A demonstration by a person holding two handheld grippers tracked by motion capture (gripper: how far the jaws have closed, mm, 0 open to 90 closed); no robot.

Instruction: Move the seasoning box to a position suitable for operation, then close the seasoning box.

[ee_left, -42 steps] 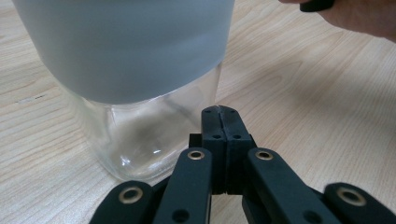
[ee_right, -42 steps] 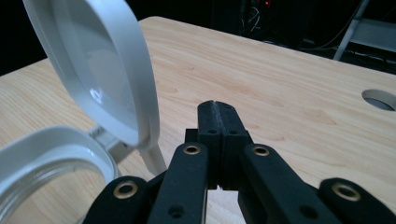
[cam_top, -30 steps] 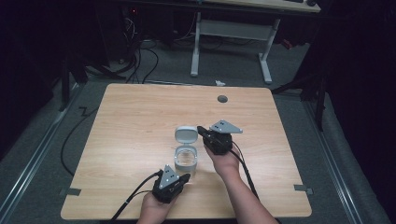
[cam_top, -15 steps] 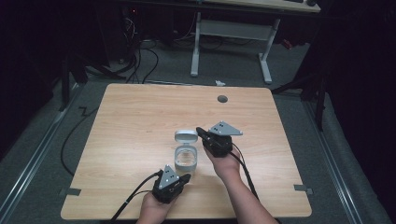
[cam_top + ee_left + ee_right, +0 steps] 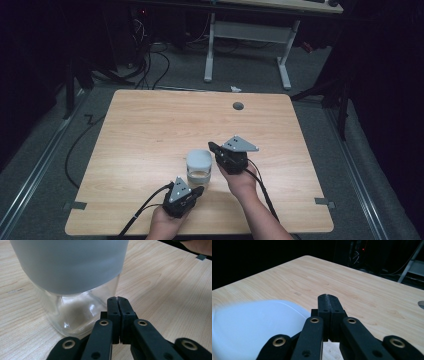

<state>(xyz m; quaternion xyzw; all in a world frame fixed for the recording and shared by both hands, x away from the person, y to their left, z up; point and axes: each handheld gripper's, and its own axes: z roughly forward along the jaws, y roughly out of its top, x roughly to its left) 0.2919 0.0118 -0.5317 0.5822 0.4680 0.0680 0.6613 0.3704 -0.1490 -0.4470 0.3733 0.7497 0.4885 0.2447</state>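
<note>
Clear glass jar with a pale grey-white lid stands upright on the wooden table, near the person's edge, between the two grippers.

Left gripper sits low at the near edge, just beside the jar's near side, jaws pointing toward the jar base. In the left gripper view its jaws are pressed together, nothing between them; the tips are right at the glass wall of the jar, lid looming above. Touching or just short of it, can't tell.

Right gripper is on the jar's right side, up at lid height, jaws pointing left over the lid edge. In the right gripper view the jaws are closed flat against each other, empty, with the blurred lid below and to the left of the tips. Contact with the lid is unclear, since it is out of focus.

Cables trail from both grippers off the near edge.
</note>
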